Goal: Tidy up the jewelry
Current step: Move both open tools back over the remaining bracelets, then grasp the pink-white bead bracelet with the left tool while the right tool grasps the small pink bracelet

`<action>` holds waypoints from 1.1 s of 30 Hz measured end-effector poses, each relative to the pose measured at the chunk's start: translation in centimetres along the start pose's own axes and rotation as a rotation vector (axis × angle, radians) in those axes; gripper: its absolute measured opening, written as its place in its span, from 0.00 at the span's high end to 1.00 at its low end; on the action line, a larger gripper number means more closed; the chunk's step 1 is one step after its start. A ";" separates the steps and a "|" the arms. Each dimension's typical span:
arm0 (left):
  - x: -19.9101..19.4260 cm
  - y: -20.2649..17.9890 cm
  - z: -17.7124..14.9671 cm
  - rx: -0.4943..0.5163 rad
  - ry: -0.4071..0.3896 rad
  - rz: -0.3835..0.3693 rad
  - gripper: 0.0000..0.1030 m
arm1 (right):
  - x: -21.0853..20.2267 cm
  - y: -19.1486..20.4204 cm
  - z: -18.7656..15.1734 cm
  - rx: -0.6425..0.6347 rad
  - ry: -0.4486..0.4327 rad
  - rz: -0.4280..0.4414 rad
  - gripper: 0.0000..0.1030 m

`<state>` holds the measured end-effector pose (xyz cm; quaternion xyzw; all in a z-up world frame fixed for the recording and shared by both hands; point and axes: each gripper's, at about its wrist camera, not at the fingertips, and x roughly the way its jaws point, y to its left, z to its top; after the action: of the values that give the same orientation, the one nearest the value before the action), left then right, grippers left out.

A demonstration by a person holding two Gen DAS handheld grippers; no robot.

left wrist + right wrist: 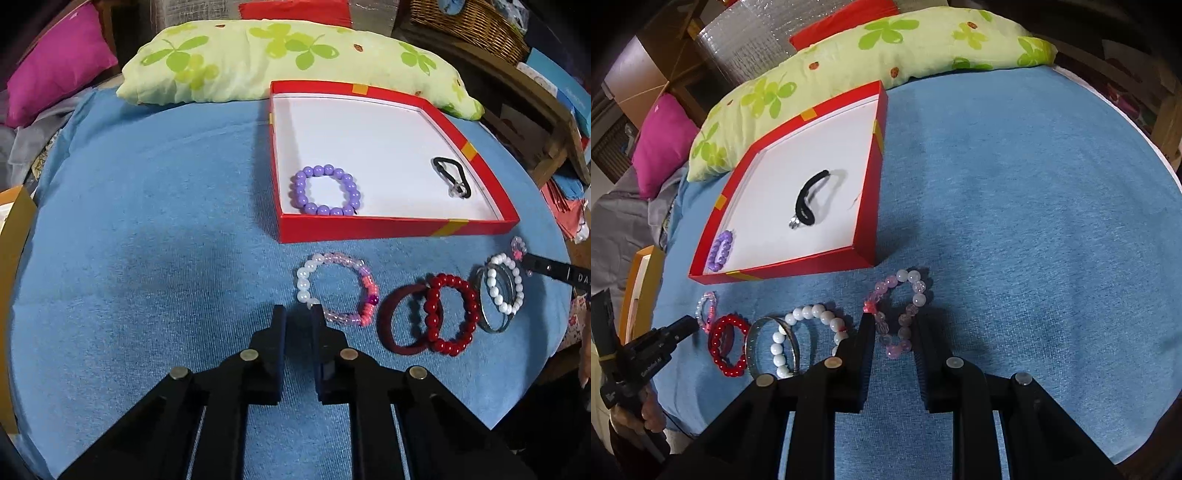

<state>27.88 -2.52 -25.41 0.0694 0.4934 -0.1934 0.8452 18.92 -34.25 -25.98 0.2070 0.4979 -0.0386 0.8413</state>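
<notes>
Green clover pillow (266, 55), magenta cushion (55, 62), wicker basket (469, 22)

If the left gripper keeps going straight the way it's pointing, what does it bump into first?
Probably the pink and white bead bracelet. The left gripper has its fingertips right at that bracelet's white beads, with blue cloth beneath. Whether it already touches is hard to tell.

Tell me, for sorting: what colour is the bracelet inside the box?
Purple, clearest in the left wrist view.
</notes>
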 end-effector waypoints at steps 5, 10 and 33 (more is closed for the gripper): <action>0.1 0.0 0.4 -0.027 -0.014 -0.003 0.62 | 0.3 0.1 0.2 0.016 0.011 0.004 0.78; 0.7 -0.6 0.6 -0.015 -0.012 -0.001 0.61 | 0.2 -0.3 0.1 0.033 0.009 0.013 0.78; -0.7 -1.4 0.1 0.089 -0.089 0.104 0.94 | -0.3 1.2 0.7 -0.011 -0.054 0.031 0.91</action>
<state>27.10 -3.68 -24.60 0.1237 0.4422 -0.1736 0.8712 19.68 -33.50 -25.03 0.2087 0.4718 -0.0285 0.8562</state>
